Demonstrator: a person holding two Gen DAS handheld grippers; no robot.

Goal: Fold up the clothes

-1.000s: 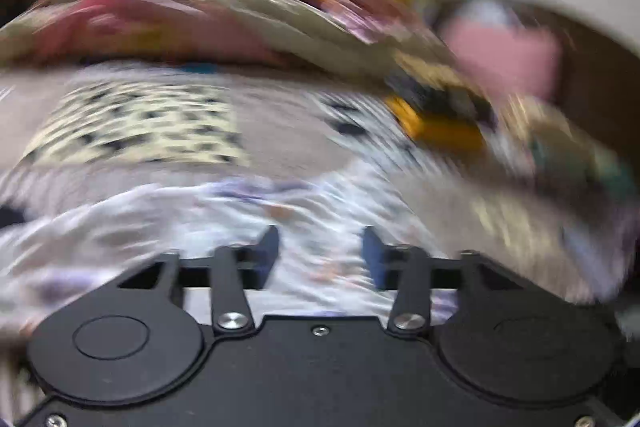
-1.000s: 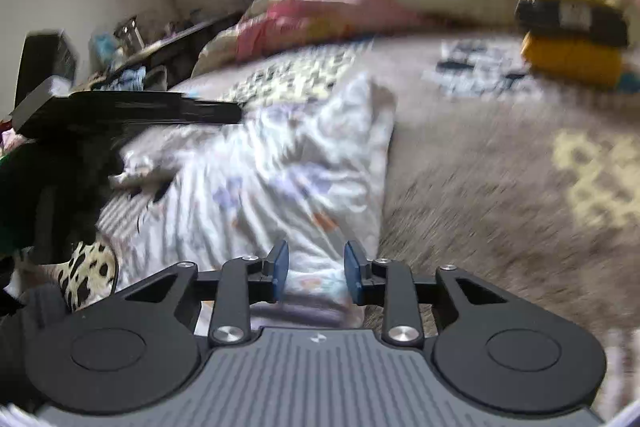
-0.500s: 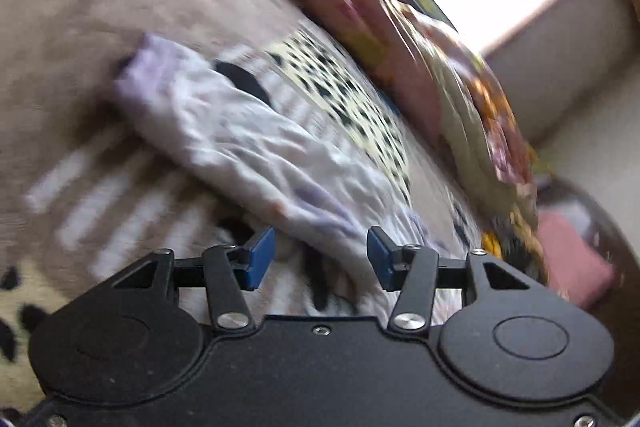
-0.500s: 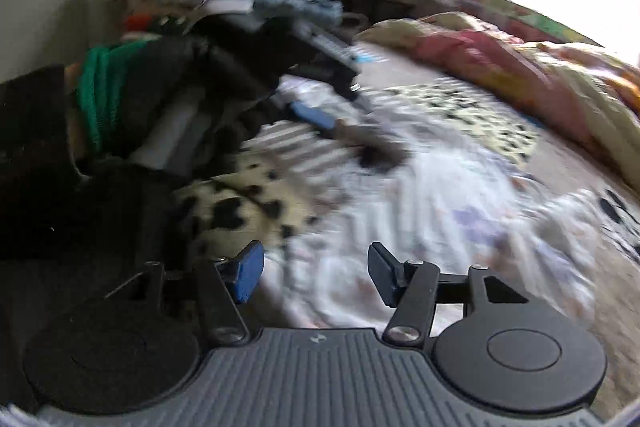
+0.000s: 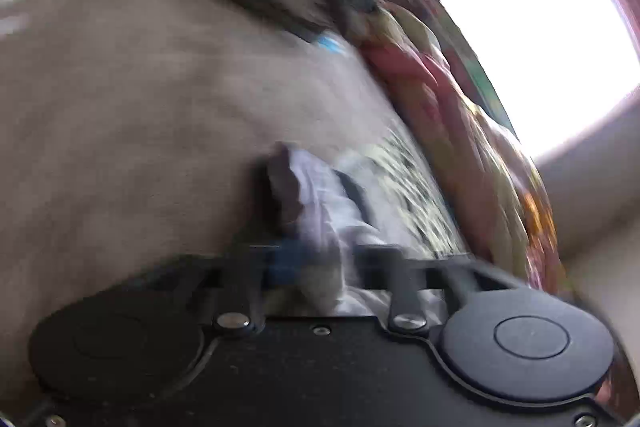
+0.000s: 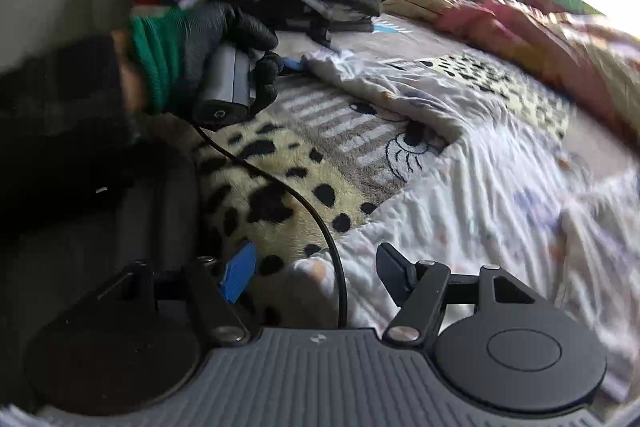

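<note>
garment (image 6: 460,147) on blanket (image 6: 280,187) | quilt (image 6: 540,27) behind | cable (image 6: 320,227) across blanket

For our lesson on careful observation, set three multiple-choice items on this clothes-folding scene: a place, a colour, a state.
1. The white garment lies on: A a spotted blanket; B a chair; C bare floor.
2. The glove cuff on the left hand is: A red; B green; C yellow.
3. The right tongs are: A open; B shut on a sock; C out of view.
Answers: 1 A, spots show beside it; 2 B, green band at the wrist; 3 A, a wide gap parts them.
</note>
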